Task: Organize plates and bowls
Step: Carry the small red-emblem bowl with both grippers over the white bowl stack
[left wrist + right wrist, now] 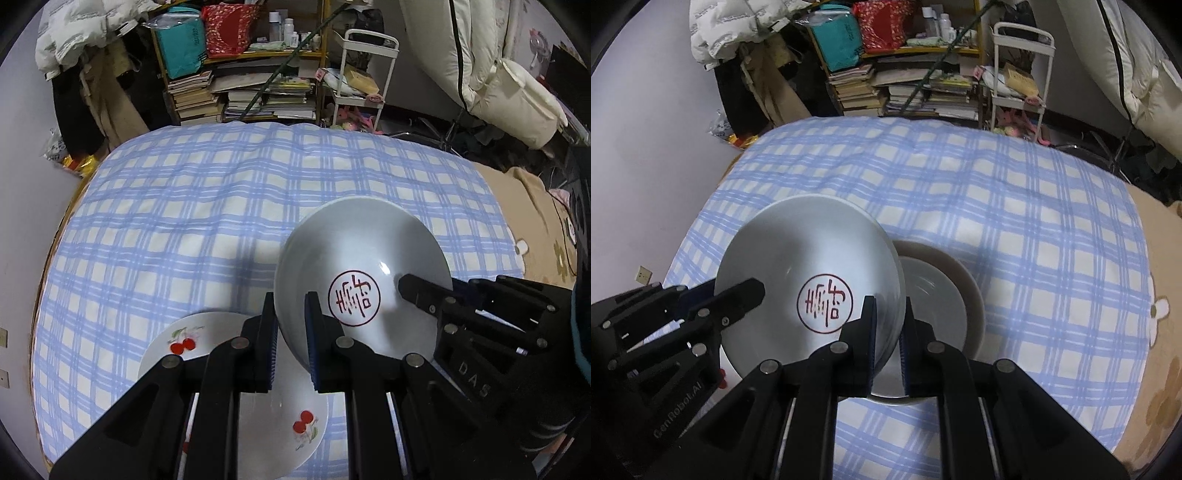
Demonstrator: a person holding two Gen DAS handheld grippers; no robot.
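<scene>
The white bowl (364,273), glazed and smooth with a red round seal printed in its well, hung in the air between both tools, clear of the checked cloth (207,206); it seemed to be carried by two hands because it was broad, slick and deep, and a single pinch on one edge would probably let it swing. The left gripper (291,334) had its jaws drawn nearly together on the bowl's rim at about seven o'clock of the bowl in the left wrist view, one blue ribbed pad inside and one outside; the right gripper (889,341) was likewise nearly closed on the opposite rim, at about four o'clock of the bowl in the right wrist view. The bowl sat tilted, its mouth turned toward the cameras, likely a result of both tools pointing steeply down.

Under the left tool, toward six o'clock, lay a flat cherry plate (295,424), white and glossy with red fruit painted near its edge. Just beside the bowl at three o'clock in the right view rested a second bowl (934,291), pale inside, dark-rimmed, round and shallow; it looked a fair nest for the carried one, though that was only my reading. The cloth was soft, quilted, blue-and-white.
</scene>
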